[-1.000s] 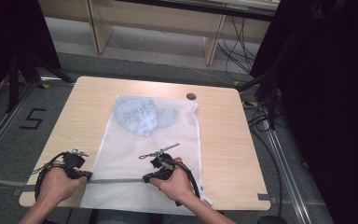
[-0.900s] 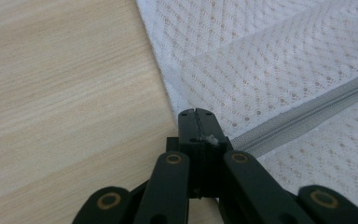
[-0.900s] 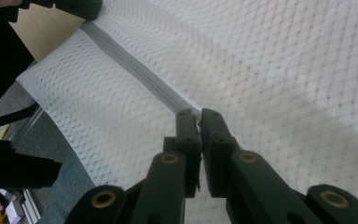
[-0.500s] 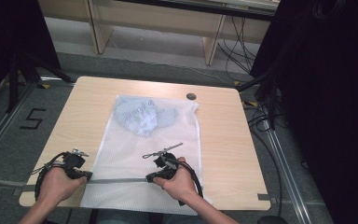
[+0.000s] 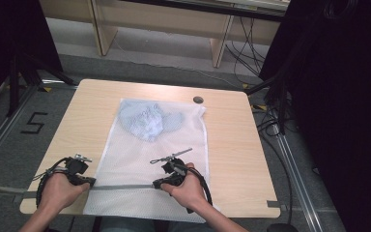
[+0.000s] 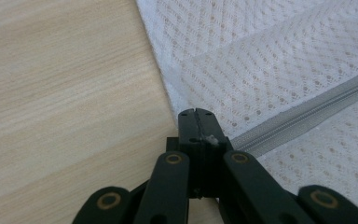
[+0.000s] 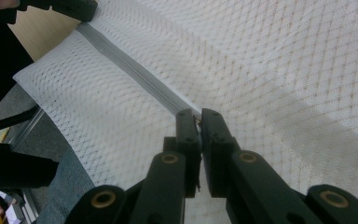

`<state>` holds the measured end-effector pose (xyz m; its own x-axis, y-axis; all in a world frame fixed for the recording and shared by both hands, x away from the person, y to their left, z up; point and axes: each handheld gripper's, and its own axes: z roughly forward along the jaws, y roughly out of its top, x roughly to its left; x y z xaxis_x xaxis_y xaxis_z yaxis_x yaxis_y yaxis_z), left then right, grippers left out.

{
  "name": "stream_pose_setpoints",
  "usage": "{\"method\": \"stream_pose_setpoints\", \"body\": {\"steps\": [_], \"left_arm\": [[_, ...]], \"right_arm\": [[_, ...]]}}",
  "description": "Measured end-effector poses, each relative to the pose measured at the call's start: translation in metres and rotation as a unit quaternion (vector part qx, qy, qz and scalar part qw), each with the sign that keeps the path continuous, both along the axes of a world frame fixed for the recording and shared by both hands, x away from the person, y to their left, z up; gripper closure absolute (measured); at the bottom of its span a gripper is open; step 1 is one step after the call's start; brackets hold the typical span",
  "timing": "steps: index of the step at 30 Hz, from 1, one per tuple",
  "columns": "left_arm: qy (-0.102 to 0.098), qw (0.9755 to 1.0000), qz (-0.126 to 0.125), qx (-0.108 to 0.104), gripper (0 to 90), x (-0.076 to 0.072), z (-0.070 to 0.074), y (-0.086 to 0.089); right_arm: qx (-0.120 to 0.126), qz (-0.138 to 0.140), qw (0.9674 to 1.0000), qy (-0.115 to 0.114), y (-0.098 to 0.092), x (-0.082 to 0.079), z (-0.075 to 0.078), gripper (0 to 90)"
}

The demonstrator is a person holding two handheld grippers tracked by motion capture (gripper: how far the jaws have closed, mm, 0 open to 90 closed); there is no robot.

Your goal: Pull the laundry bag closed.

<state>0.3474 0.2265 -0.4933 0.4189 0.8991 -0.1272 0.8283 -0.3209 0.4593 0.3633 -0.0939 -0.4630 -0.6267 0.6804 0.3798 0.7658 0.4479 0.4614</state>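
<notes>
Both my forearms come in low over the near edge of the light wooden table (image 5: 251, 145), wrists flat, grippers pointing at each other along the grey zipper (image 5: 121, 187) of the white mesh laundry bag (image 5: 140, 159).

My left gripper (image 5: 91, 181) sits at the bag's left edge w/ jaws pressed together, clamped on the zipper's end; in the left gripper view the left gripper (image 6: 197, 112) tips meet right where the zipper tape (image 6: 307, 109) starts, bare table (image 6: 65, 93) to one side.

My right gripper (image 5: 157, 184) is mid-bag, jaws pinched tight on the zipper; in the right gripper view the right gripper (image 7: 198, 113) nips a small bit at the tape's (image 7: 130, 70) near end, prob. the slider, can't tell for sure.

The bag lies flat, centre of the table, near end hanging over the edge by me. Pale blue crumpled cloth (image 5: 147, 121) sits inside at the far end. Small dark round cap (image 5: 198, 99) in the table past the bag's far right corner. Nothing's blocking the zipper betw. the grippers.
</notes>
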Motion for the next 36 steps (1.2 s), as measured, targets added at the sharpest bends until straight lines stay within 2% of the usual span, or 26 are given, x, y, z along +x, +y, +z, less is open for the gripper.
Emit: {"method": "stream_pose_setpoints", "body": {"steps": [2, 4, 9, 11, 13, 15, 18, 19, 20, 21, 23, 26, 29, 30, 33, 34, 36], "left_arm": [[0.000, 1.0000, -0.002, 0.000, 90.0, 0.000, 0.000, 0.000], [0.000, 1.0000, -0.001, 0.000, 90.0, 0.000, 0.000, 0.000], [-0.002, 1.0000, 0.001, 0.002, 90.0, 0.000, 0.000, 0.000], [0.002, 1.0000, 0.002, 0.004, 90.0, 0.001, 0.000, 0.000], [-0.001, 1.0000, -0.005, 0.004, 90.0, 0.000, 0.000, 0.001], [-0.006, 1.0000, 0.007, -0.002, 90.0, 0.000, -0.001, -0.001], [0.008, 0.9999, -0.006, 0.005, 90.0, 0.000, 0.001, 0.001], [-0.001, 1.0000, -0.001, 0.002, 90.0, 0.000, 0.000, 0.000], [-0.001, 1.0000, -0.002, 0.001, 90.0, 0.000, 0.000, 0.000], [-0.001, 1.0000, -0.002, 0.001, 90.0, 0.000, 0.000, 0.000], [0.000, 1.0000, -0.002, 0.000, 90.0, 0.000, 0.000, 0.000], [0.000, 1.0000, -0.002, 0.000, 90.0, 0.000, 0.000, 0.000], [-0.001, 1.0000, -0.002, 0.001, 90.0, 0.000, 0.000, 0.000], [-0.002, 1.0000, -0.003, 0.002, 90.0, 0.000, 0.000, 0.000], [-0.001, 1.0000, -0.001, 0.000, 90.0, 0.000, 0.000, 0.000], [0.000, 1.0000, -0.002, 0.000, 90.0, 0.000, 0.000, 0.000], [0.005, 1.0000, -0.004, 0.004, 90.0, 0.000, 0.001, 0.000]], "right_arm": [[0.001, -0.003, 1.0000, 0.005, -0.001, 0.000, 0.000, 87.1], [0.002, 0.003, 1.0000, -0.004, -0.002, 0.000, 0.000, 87.1], [-0.001, -0.011, 0.9999, 0.007, -0.005, -0.001, 0.001, 87.0], [0.000, -0.002, 1.0000, -0.004, -0.008, 0.000, 0.001, 87.0], [-0.003, -0.009, 0.9999, 0.004, -0.009, 0.000, 0.001, 87.0], [0.003, -0.004, 1.0000, -0.006, -0.011, 0.001, 0.000, 87.0], [0.003, -0.008, 1.0000, -0.004, -0.012, 0.001, 0.001, 87.0], [-0.006, -0.015, 0.9999, 0.000, -0.012, 0.000, 0.002, 87.0], [-0.004, -0.017, 0.9998, 0.003, -0.013, 0.000, 0.002, 87.0], [0.000, -0.010, 0.9999, -0.007, -0.013, 0.001, 0.001, 87.0], [0.001, -0.009, 0.9999, -0.007, -0.015, 0.001, 0.001, 87.0], [-0.007, -0.020, 0.9998, 0.003, -0.017, 0.000, 0.002, 87.0], [-0.001, -0.009, 0.9999, -0.012, -0.020, 0.001, 0.000, 87.0], [-0.006, -0.017, 0.9998, -0.002, -0.020, 0.000, 0.001, 87.0], [-0.011, -0.023, 0.9997, 0.000, -0.021, 0.000, 0.002, 87.0], [-0.003, -0.015, 0.9999, -0.004, -0.021, 0.001, 0.001, 87.0], [0.000, -0.010, 0.9999, -0.005, -0.022, 0.001, 0.002, 87.0]]}}
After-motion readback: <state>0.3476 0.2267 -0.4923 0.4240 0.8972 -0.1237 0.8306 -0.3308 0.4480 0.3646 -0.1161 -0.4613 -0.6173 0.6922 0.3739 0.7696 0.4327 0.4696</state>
